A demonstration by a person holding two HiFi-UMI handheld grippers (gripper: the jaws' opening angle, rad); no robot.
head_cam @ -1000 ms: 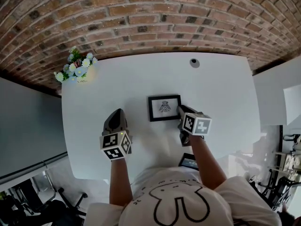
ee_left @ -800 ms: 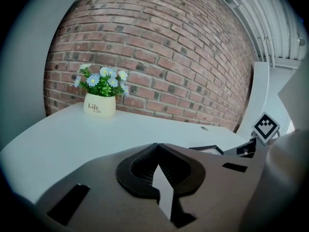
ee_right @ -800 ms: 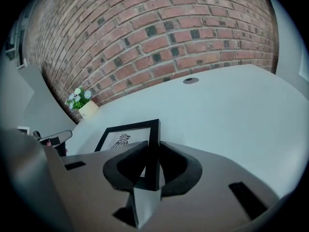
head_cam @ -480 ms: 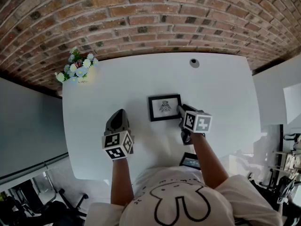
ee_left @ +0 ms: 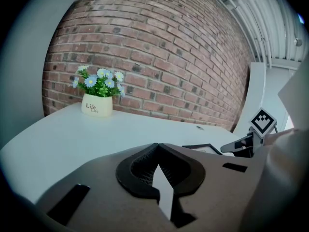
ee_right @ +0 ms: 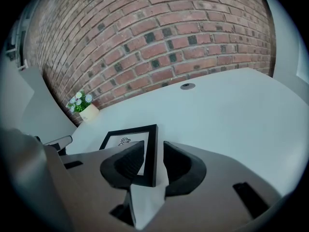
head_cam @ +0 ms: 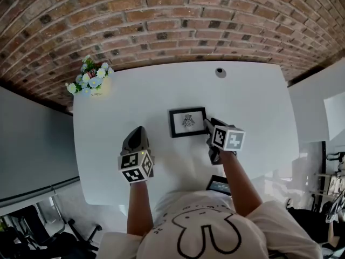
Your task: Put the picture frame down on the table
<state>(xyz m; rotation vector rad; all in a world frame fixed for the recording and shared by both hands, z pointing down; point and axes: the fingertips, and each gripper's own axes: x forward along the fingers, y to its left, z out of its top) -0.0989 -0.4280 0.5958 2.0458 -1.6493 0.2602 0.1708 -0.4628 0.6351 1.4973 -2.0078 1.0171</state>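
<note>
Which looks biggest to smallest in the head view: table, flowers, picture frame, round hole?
1. table
2. flowers and picture frame: they look about alike, so I can't rank them
3. round hole, smallest

We wear a white T-shirt [head_cam: 205, 236] w/ black rabbit-like outline; left gripper [head_cam: 137, 130] & right gripper [head_cam: 208, 125] are grey, each w/ black-white marker cube [head_cam: 135, 167].

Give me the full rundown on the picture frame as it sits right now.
The picture frame is a rectangle with a thin black border around a white sheet bearing a small dark drawing at its centre. It appears to lie flat, face up, near the middle of the white table. Its near right corner sits between the jaws of the right gripper, which stand apart: bare table shows between the frame's edge and the outer jaw.
</note>
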